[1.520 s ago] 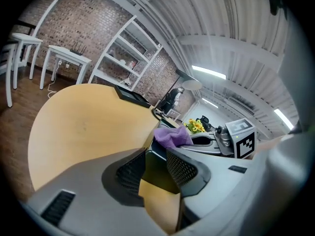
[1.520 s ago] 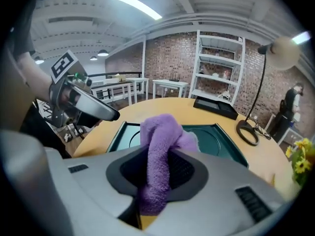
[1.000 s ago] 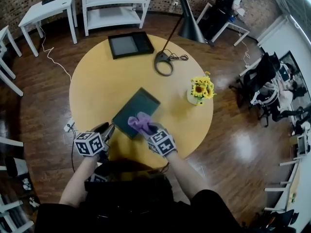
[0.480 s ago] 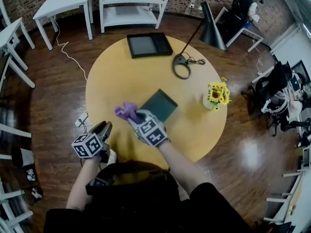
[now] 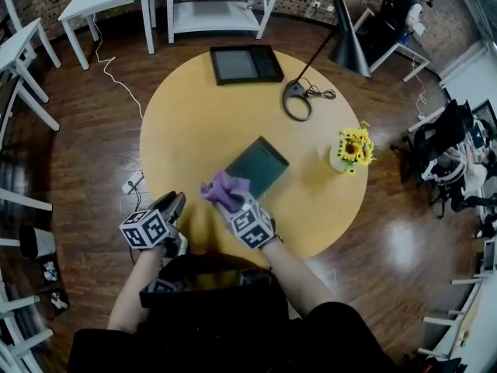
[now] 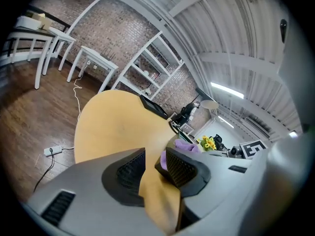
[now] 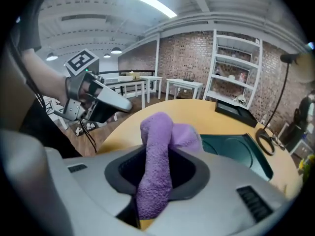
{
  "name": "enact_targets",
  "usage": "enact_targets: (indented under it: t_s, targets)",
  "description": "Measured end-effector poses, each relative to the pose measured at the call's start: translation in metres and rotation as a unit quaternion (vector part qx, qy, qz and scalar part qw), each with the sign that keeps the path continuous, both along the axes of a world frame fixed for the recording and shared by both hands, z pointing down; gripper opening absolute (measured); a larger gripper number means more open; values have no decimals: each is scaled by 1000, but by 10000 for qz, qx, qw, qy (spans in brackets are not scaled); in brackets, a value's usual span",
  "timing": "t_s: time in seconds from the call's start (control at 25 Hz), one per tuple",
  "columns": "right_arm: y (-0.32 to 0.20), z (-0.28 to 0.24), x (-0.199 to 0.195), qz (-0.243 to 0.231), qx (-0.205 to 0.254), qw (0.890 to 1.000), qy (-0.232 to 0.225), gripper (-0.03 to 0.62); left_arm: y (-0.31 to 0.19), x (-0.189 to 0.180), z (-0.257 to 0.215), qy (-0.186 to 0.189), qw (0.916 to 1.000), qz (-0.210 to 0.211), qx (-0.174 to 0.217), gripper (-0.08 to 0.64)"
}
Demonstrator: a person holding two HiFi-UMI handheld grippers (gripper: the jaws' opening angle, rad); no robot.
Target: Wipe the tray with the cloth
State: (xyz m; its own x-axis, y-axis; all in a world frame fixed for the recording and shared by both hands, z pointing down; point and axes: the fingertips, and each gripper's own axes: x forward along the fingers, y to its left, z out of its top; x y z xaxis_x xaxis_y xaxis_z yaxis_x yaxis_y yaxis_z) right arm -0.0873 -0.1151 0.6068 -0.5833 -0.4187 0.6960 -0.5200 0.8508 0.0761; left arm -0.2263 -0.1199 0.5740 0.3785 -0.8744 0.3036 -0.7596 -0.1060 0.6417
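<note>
The dark green tray [image 5: 261, 164] lies near the middle of the round yellow table [image 5: 194, 123]. My right gripper [image 5: 234, 200] is shut on the purple cloth [image 5: 224, 187], which sits at the tray's near-left corner. In the right gripper view the cloth [image 7: 156, 146] stands up between the jaws of the right gripper [image 7: 157, 176], which have just been opening, with the tray [image 7: 236, 149] just beyond to the right. My left gripper [image 5: 175, 207] hovers at the table's near-left edge, apart from the tray. It is open, and only the tabletop shows through the gap in the left gripper [image 6: 155, 163].
At the table's far side a black tray [image 5: 246, 63] lies flat. A floor lamp's ring base [image 5: 299, 99] and cable rest at the far right. To the right of the green tray stands a vase of yellow flowers [image 5: 353, 148]. White tables and shelves [image 5: 221, 10] ring the room.
The right gripper carried the cloth from the tray's near corner leftward off the tray, then back to its near-left corner. The left gripper drew a little away from the tray.
</note>
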Motion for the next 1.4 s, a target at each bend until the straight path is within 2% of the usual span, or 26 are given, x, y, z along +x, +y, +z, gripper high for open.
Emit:
enact_targets:
  t_s: [0.12,0.2,0.44,0.72,0.8,1.0,1.08,1.16,1.24,1.28,1.32,1.36,1.4]
  targets:
    - [8,-6,14,211,-182,9985,-474,115,-5,25,-4,-336,9986,400,53,126]
    - [13,-9,22,272,-239,9974,-630,114,-10,40,-8,-481,9968,622,110,126]
    - [28,-9,41,271,-209,9965,-758,112,-21,72,-10,-495,9937,1002,117,124]
    - [41,-10,63,269,-509,9900,-1288,109,-29,88,-13,-653,9901,1231,141,126]
    - [45,-6,72,241,-658,9894,-1272,107,-33,89,-15,-707,9897,1238,158,126]
    - [58,31,118,201,-981,9935,-549,107,-42,98,-17,-1045,9850,1346,268,144]
    - [52,27,136,383,-942,9925,-675,107,-49,104,-16,-1336,9787,1523,337,152]
    - [32,13,154,742,-806,9889,-1003,106,-60,110,-13,-1604,9704,1768,364,167]
    - [1,-3,174,1278,-663,9791,-1439,106,-68,116,-7,-1718,9644,1986,304,167]
    - [-17,-9,186,1617,-617,9703,-1692,106,-70,119,-2,-1718,9627,2078,243,167]
    - [-34,-16,200,2003,-600,9577,-1976,106,-69,123,3,-1709,9608,2176,169,167]
    - [-52,-21,213,2430,-623,9405,-2293,106,-67,127,8,-1712,9581,2293,94,167]
    - [-69,-25,226,2885,-688,9178,-2640,106,-64,131,13,-1734,9548,2415,36,167]
